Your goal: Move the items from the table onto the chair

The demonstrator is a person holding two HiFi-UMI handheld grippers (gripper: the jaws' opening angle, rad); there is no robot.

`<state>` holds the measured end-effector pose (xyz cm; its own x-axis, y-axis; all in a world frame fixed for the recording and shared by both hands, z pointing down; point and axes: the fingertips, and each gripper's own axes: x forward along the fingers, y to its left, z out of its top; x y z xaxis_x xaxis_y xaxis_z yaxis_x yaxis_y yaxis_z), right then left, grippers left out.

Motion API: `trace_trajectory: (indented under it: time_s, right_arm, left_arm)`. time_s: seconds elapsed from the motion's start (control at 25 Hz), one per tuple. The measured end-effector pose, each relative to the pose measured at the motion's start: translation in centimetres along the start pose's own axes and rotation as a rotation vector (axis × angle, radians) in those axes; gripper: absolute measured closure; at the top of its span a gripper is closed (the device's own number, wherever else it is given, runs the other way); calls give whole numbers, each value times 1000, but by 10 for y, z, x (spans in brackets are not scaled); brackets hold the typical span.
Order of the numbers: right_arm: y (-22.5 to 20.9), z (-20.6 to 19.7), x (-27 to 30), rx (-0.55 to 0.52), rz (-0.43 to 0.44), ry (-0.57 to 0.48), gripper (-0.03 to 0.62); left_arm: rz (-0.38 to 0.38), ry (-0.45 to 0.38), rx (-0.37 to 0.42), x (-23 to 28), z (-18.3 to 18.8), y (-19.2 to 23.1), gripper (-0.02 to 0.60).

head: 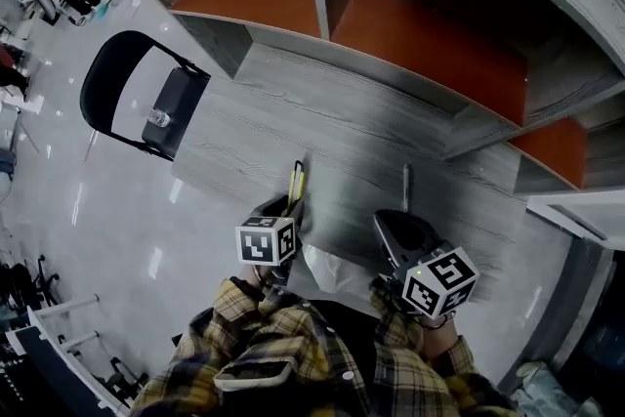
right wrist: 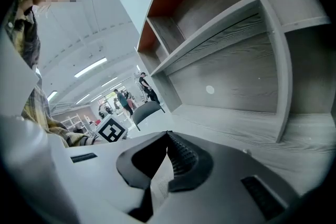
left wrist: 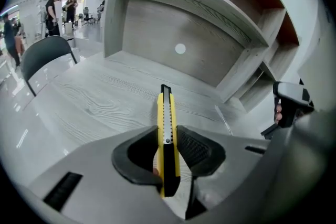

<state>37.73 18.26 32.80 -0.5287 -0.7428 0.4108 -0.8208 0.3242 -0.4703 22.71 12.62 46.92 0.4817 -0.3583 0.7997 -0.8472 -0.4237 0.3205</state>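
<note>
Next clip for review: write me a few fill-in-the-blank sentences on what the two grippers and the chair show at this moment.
1. The jaws of the left gripper clamp a ____ utility knife.
2. The jaws of the right gripper are ____, with no item held.
3. In the head view, the chair stands off the ____ end of the table.

Missing words: yellow; shut; left

The left hand-held gripper [head: 291, 208] pointed steeply downward, its jaws closed on a yellow utility knife [left wrist: 167, 123] that stood on edge between the pads, tip forward. The right hand-held gripper [head: 402, 222] was just beside it at a shallower tilt, jaws pressed together. Both forearms, in plaid sleeves [head: 256, 308], reached forward.
</note>
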Motion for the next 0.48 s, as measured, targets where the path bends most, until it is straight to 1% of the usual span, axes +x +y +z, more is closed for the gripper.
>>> trace_trajectory:
  time_s: [0.12, 0.32, 0.48]
  right_arm:
    - [13, 3, 25, -33, 32, 37, 577]
    - [41, 10, 81, -93, 61, 88, 577]
    - [85, 8, 139, -97, 61, 110, 576]
  left_arm:
    - [14, -51, -54, -11, 1, 32, 465]
    - [54, -75, -140, -34, 10, 98, 465]
    - [54, -100, -163, -53, 23, 167, 465]
